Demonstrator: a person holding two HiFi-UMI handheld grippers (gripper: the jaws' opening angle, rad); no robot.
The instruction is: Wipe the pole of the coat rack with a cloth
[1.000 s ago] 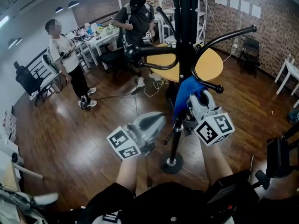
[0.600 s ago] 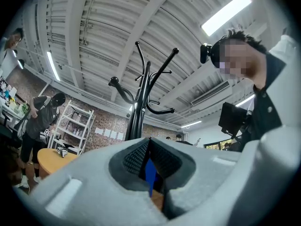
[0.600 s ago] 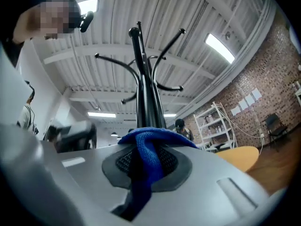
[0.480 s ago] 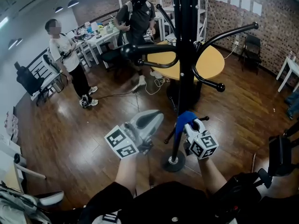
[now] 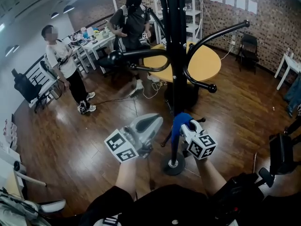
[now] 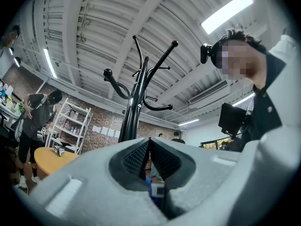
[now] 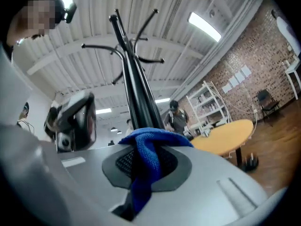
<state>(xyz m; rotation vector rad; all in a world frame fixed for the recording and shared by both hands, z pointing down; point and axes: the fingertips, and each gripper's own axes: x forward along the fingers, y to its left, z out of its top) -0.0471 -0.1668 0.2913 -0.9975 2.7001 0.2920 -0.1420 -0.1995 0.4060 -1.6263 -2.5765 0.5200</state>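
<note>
Right gripper view shows the right gripper (image 7: 141, 171) clamped on a blue knitted cloth (image 7: 149, 147) low against the tall black metal coat-rack pole (image 7: 136, 95), the left gripper (image 6: 149, 160) nearby with jaws together and empty, so steady pressure along its length looks wise.

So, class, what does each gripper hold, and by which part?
The right gripper pinches the blue cloth along a bunched fold. The left gripper holds nothing; its jaws are together.

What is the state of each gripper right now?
Left gripper: closed, holding nothing.
Right gripper: closed on the blue cloth.
</note>
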